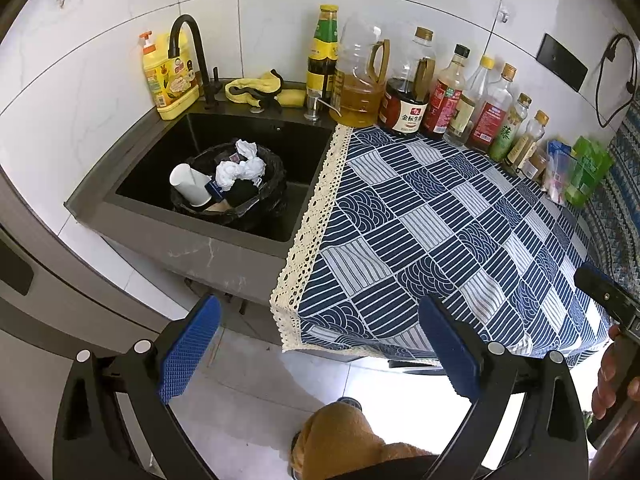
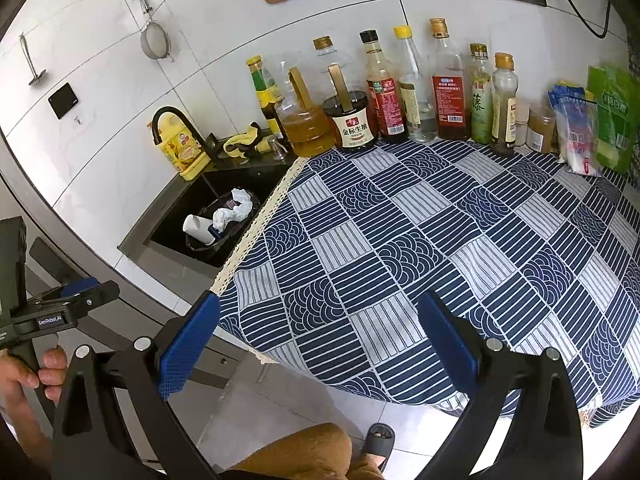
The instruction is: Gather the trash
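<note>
A black-bagged trash bin (image 1: 264,204) stands in the dark sink (image 1: 160,148). It holds a white paper cup (image 1: 188,184), crumpled white tissues (image 1: 240,170) and a small blue box. The bin also shows in the right wrist view (image 2: 200,242). My left gripper (image 1: 320,344) is open and empty, held over the floor in front of the counter edge. My right gripper (image 2: 320,340) is open and empty over the front of the blue patterned tablecloth (image 2: 440,240). The cloth (image 1: 440,220) carries no loose trash that I can see.
Oil and sauce bottles (image 2: 380,92) line the wall behind the cloth. Green and blue packets (image 2: 600,120) stand at the far right. A black faucet (image 1: 192,52), yellow dish soap (image 1: 168,76) and a yellow rag (image 1: 260,90) sit behind the sink. My knee (image 1: 340,436) is below.
</note>
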`<state>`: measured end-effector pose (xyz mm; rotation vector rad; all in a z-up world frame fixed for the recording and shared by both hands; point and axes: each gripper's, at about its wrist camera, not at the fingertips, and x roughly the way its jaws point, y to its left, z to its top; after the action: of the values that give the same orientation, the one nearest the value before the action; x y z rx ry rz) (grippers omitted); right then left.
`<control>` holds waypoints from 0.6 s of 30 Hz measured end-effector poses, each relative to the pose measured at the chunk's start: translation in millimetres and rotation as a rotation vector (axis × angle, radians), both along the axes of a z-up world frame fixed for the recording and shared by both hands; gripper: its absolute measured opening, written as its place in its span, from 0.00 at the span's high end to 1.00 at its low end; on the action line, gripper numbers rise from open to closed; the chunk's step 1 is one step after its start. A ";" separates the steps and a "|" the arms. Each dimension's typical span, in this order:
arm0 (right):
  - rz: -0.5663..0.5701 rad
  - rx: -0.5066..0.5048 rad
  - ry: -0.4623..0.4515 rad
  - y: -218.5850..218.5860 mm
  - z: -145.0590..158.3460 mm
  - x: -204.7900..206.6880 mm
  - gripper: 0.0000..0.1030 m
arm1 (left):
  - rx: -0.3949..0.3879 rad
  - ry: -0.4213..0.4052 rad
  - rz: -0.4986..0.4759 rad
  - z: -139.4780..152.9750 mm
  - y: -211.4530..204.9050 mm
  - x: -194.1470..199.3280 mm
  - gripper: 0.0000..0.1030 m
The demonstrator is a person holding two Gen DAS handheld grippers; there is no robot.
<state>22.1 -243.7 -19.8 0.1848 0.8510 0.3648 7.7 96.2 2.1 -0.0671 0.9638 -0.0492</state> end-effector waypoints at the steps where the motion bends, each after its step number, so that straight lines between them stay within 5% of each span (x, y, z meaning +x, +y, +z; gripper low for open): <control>1: -0.002 0.000 0.003 -0.6 -0.5 0.5 0.05 | 0.004 -0.002 0.000 0.2 -0.2 0.0 0.07; 18: 0.007 -0.012 0.003 -0.4 2.5 3.2 0.05 | 0.046 -0.013 0.009 1.0 -2.0 1.8 0.07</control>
<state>25.3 -244.1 -17.2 0.1717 0.8566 0.3663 9.5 94.2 3.1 -0.0288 0.9509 -0.0194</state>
